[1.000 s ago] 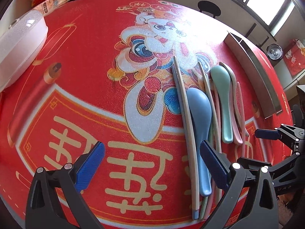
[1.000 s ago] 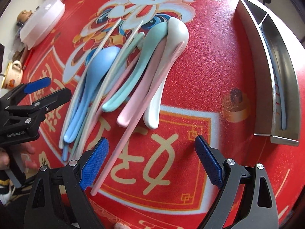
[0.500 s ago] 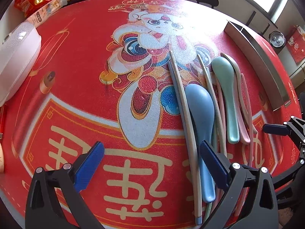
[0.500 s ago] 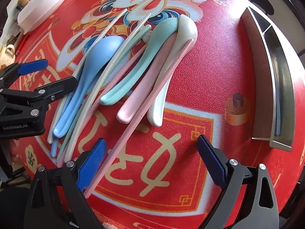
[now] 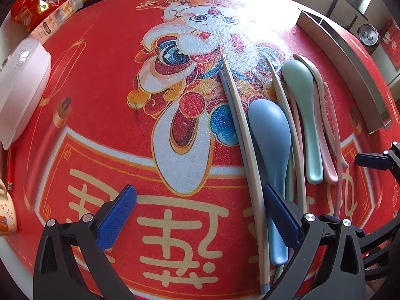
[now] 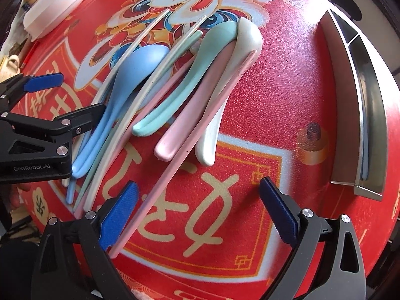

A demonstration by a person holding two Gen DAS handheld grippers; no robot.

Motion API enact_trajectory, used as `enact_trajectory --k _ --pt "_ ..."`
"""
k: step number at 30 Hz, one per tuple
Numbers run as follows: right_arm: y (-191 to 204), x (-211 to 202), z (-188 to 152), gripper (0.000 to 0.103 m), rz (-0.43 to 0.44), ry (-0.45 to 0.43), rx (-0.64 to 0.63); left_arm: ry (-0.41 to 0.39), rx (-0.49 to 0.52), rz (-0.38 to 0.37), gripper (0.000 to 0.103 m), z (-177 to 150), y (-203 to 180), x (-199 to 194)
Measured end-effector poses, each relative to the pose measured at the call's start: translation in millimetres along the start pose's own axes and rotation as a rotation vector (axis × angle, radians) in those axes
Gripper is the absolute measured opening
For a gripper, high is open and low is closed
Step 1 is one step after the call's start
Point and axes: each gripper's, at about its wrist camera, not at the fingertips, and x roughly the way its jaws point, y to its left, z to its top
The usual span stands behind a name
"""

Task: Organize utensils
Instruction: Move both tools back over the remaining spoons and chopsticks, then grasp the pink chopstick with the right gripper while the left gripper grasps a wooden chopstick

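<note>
pastel spoons [image 6: 140, 75] and chopsticks [image 6: 190, 135] heaped side by side on red mat; steel organizer tray [image 6: 350, 105] apart.

Home dining rm: round table w/ red festive rabbit-print mat [image 5: 100, 105], red snack packets [image 5: 37, 7] far left, small ceramic teacup [image 6: 11, 63].

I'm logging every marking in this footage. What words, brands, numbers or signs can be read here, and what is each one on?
"GenRobot.AI": white print on the black body of the left tool, seen from the right wrist.
Large gold Chinese characters on the red mat: cut off and warped, not readable for certain.
Small gold characters at the mat's far edge: too small.
Print on the pale box and red snack bag: too blurred.
</note>
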Motion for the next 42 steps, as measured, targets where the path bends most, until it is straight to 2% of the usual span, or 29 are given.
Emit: enact_trajectory --k 7,8,9,10,11,12,15,18,22,25,28,33,37,42 --pt "-5 -2 -5 0.093 0.019 0.004 -0.003 0.019 0.012 -0.028 0.097 2 2 -1" --pt "-8 -2 -6 0.088 0.020 0.005 -0.001 0.024 0.009 -0.037 0.097 1 3 -2" --pt "-10 -4 -7 0.072 0.011 -0.005 -0.002 0.025 0.005 -0.048 0.097 -1 5 -4" --pt "-10 -8 -8 0.065 -0.006 -0.021 -0.009 0.021 0.003 -0.062 0.096 -2 7 -6" --pt "-13 -12 -8 0.050 0.003 -0.026 -0.016 0.014 0.005 -0.067 0.095 -2 8 -9" --pt "-14 -14 -8 0.042 0.005 -0.026 -0.020 0.008 0.008 -0.069 0.091 -3 8 -11" --pt "-16 -18 -8 0.027 0.026 -0.023 -0.023 -0.008 -0.004 -0.102 0.080 -1 9 -19" --pt "-21 -19 -8 0.013 0.084 -0.012 -0.003 -0.031 -0.022 -0.126 0.067 0 10 -25" --pt "-29 -18 -9 0.008 0.147 -0.001 0.032 -0.041 -0.026 -0.177 0.048 -1 7 -30" --pt "-38 -18 -8 0.007 0.183 0.002 0.068 -0.033 -0.027 -0.216 0.038 -5 1 -30" --pt "-44 -17 -9 0.007 0.195 0.001 0.081 -0.034 -0.031 -0.238 0.034 -5 -2 -27" --pt "-51 -21 -5 0.007 0.152 -0.010 0.080 -0.038 -0.016 -0.241 0.032 0 -10 -26" --pt "-54 -21 -5 0.008 0.163 -0.014 0.092 -0.051 -0.014 -0.229 0.012 4 -13 -26" --pt "-57 -21 -7 0.008 0.170 -0.014 0.089 -0.043 -0.037 -0.233 0.009 8 -10 -20"
